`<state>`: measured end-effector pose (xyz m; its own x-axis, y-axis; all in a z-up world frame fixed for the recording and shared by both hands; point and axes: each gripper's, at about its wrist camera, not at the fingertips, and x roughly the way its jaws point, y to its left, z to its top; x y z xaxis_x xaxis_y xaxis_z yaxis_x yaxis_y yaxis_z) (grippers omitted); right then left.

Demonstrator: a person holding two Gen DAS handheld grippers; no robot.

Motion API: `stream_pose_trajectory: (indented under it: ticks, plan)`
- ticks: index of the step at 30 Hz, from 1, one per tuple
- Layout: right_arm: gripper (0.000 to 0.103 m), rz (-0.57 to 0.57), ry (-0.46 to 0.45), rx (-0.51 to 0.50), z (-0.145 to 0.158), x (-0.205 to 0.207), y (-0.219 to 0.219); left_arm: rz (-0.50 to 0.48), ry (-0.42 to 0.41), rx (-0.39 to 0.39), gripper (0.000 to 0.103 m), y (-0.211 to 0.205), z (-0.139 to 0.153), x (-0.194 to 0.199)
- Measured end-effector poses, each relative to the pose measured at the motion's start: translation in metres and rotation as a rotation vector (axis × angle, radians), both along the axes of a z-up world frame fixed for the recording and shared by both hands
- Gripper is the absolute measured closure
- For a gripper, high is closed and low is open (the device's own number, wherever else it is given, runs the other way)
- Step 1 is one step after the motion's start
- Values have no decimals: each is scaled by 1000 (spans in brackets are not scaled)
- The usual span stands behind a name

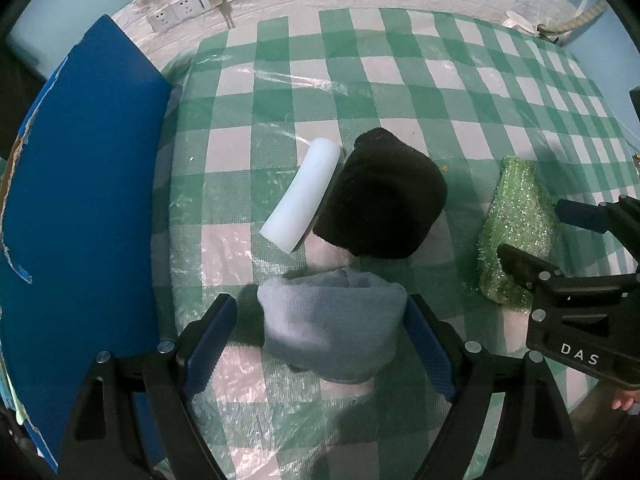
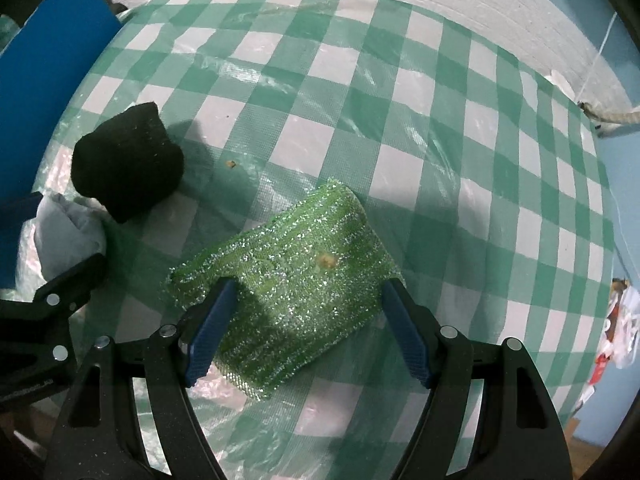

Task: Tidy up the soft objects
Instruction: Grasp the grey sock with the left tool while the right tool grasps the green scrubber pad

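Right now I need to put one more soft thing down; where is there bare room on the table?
Free: the far checked cloth between the wall and the black cloth, and right of the green scourer. Crowded: near the blue board, where the white foam piece, black cloth and grey cloth sit together.

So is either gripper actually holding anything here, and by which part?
Nothing is gripped yet. The left gripper straddles the grey cloth, the right gripper straddles the green scrubber; both stand open.
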<state>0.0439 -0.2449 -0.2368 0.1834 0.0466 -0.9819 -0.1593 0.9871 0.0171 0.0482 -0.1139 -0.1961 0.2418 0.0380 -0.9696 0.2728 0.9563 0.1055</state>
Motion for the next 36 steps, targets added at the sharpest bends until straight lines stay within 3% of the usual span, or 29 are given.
stream_pose_trajectory:
  ticks: [5, 10, 16, 21, 36]
  plan:
    - [41, 2, 15, 25, 9, 6, -15, 2, 13, -27, 36, 1, -1, 1]
    - [80, -20, 19, 37, 23, 15, -12, -12, -2, -32, 52, -2, 1, -1]
    - [84, -41, 17, 69, 25, 19, -18, -9, -19, -66, 68, 3, 14, 0]
    - [85, -47, -24, 83, 52, 5, -40, -2, -41, -87, 69, 1, 21, -2]
    - [85, -57, -173, 136, 123, -18, -35, 20, -149, -167, 69, 25, 76, -19]
